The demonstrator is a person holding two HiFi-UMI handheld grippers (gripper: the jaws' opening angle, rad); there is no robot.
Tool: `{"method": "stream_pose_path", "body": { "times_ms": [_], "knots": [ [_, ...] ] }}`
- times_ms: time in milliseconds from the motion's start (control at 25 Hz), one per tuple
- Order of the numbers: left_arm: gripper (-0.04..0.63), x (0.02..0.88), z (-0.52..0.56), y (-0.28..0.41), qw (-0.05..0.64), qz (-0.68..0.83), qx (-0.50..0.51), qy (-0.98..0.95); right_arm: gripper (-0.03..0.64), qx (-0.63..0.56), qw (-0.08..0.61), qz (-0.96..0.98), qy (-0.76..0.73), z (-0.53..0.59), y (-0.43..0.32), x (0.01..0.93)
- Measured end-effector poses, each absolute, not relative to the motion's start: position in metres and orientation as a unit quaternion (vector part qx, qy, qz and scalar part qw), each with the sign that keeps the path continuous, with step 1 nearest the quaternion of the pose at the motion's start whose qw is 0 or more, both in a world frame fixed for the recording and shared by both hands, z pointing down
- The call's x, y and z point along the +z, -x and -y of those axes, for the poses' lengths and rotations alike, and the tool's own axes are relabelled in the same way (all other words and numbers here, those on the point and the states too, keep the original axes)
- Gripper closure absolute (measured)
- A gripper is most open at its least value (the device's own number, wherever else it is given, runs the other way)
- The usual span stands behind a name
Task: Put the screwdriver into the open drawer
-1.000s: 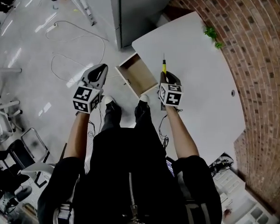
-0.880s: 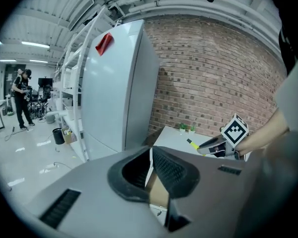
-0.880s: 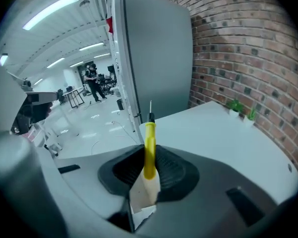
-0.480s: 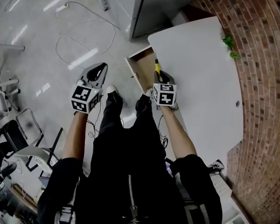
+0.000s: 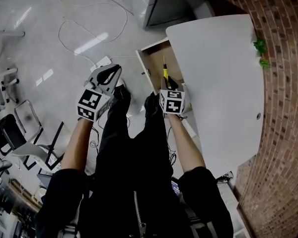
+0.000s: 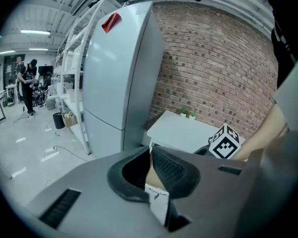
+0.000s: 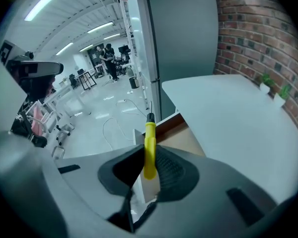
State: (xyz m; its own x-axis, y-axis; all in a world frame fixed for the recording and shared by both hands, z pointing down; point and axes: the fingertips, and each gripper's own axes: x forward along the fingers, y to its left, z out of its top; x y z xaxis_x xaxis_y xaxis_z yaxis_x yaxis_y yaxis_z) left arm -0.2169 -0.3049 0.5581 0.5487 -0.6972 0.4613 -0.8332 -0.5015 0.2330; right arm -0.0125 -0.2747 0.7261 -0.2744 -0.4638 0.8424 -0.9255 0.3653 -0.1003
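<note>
One screwdriver [image 7: 149, 150], yellow-handled, sits pinched between the jaws of your right gripper [image 7: 150, 171], tip poking out above the open drawer [image 7: 191, 139]. The handle is round and the pinch is low, so it could swivel. If you release it too high, it may clip the drawer's front wall and drop to the floor. Your left gripper [image 5: 115, 69] hangs beside the drawer, jaws pressed together on nothing.

wall [image 5: 283, 133]: red brick | floor [image 5: 39, 33]: glossy grey | furniture: white table [image 5: 223, 83], tall grey cabinet [image 6: 119, 73] | light: ceiling strips [image 6: 35, 32]
</note>
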Motion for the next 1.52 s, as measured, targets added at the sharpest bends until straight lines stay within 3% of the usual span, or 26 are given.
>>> {"method": "stream_pose_path", "body": {
  "times_ms": [840,1520],
  "knots": [
    [0.560,0.647,0.307,0.221,0.270,0.460,0.159,-0.831,0.537,0.360,0.450,0.692,-0.436,0.297,0.027,0.890],
    [0.560,0.696,0.286,0.265,0.313,0.484,0.186,-0.796,0.535,0.441,0.503,0.594,-0.446,0.310,0.005,0.979]
  ]
}}
